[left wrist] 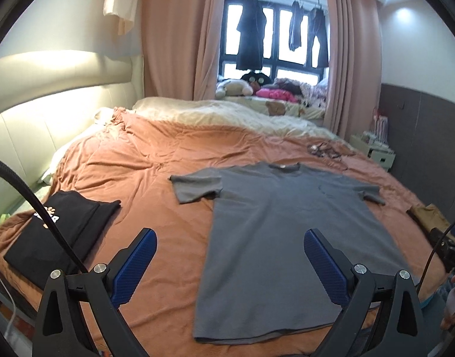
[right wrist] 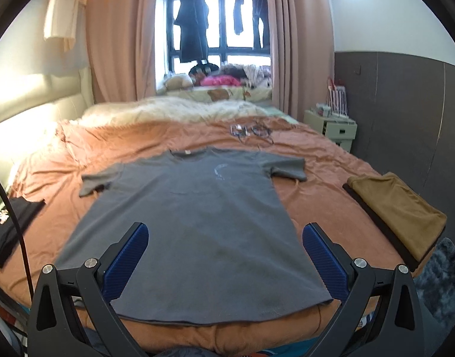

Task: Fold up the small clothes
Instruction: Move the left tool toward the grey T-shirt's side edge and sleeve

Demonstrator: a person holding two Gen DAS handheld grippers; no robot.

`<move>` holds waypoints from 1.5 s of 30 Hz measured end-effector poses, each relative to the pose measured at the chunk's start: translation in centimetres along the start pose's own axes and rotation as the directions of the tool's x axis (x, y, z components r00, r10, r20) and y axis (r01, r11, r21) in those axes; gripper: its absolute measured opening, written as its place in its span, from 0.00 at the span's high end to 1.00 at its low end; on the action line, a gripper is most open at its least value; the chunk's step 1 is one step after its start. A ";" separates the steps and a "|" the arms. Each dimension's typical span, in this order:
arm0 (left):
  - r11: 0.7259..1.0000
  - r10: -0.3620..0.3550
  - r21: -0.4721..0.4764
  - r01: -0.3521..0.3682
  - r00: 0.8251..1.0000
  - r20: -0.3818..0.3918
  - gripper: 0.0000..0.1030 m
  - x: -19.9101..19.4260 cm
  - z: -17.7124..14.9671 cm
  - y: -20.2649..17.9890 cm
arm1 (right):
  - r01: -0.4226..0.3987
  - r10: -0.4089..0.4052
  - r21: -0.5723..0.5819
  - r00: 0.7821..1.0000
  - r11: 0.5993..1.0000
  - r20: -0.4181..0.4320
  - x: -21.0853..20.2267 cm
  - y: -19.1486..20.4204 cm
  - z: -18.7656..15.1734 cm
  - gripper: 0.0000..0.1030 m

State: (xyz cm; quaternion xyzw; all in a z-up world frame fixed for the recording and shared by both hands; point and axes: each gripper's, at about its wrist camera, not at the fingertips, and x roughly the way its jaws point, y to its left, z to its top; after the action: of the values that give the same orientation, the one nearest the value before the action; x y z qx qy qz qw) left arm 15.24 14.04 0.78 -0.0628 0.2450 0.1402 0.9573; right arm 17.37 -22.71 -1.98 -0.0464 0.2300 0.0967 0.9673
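A grey T-shirt (left wrist: 275,232) (right wrist: 194,223) lies spread flat on the orange bedcover, collar away from me, both sleeves out. My left gripper (left wrist: 230,238) hangs open above the shirt's lower left side, nothing between its blue pads (left wrist: 138,264). My right gripper (right wrist: 224,232) is open too, hovering over the shirt's bottom hem, its pads (right wrist: 325,261) empty. A folded black shirt with a print (left wrist: 57,238) (right wrist: 10,232) rests at the left of the bed. A folded brown garment on a black one (right wrist: 400,214) (left wrist: 427,217) sits at the right.
The orange bedcover (left wrist: 156,160) (right wrist: 325,166) spans the bed, with a cream fluffy blanket (right wrist: 168,110) at the far end. Cables and small items (right wrist: 251,132) lie beyond the collar. A bedside cabinet (right wrist: 331,128) stands right. A hand (left wrist: 453,300) holds the other gripper at the right edge.
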 end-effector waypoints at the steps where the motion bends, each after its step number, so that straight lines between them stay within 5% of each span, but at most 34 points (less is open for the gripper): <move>1: 1.000 0.006 0.007 -0.006 1.000 -0.021 0.02 1.0 0.3 0.2 | 0.015 -0.015 -0.005 1.000 1.000 -0.013 0.7 0.3 0.4 0.00; 12: 1.000 -0.008 0.003 0.008 0.988 -0.155 0.00 8.7 2.8 1.7 | 0.032 -0.033 -0.031 0.999 0.999 -0.026 6.1 2.9 4.2 0.00; 32: 1.000 -0.007 -0.002 0.007 0.985 -0.171 0.01 20.6 9.1 6.3 | -0.209 0.209 0.007 0.974 0.978 -0.082 19.2 4.9 11.7 0.00; 37: 0.999 -0.015 -0.033 0.009 0.978 -0.208 0.10 24.3 10.5 8.2 | -0.270 0.270 0.010 0.957 0.963 -0.107 23.3 6.0 12.9 0.00; 41: 0.994 -0.034 -0.107 0.007 0.967 -0.254 0.23 27.5 11.3 10.3 | -0.328 0.330 0.036 0.930 0.944 -0.162 26.8 6.6 13.9 0.21; 45: 0.983 -0.064 -0.183 0.007 0.949 -0.308 0.34 30.7 11.5 12.3 | -0.377 0.378 0.045 0.902 0.925 -0.211 30.4 7.6 15.2 0.23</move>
State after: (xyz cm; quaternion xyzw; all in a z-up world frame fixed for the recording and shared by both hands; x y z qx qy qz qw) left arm 42.57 35.28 -4.75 -0.1746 0.3788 0.1325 0.8991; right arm 48.98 -8.21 -2.60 -0.0098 0.3383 0.2762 0.8995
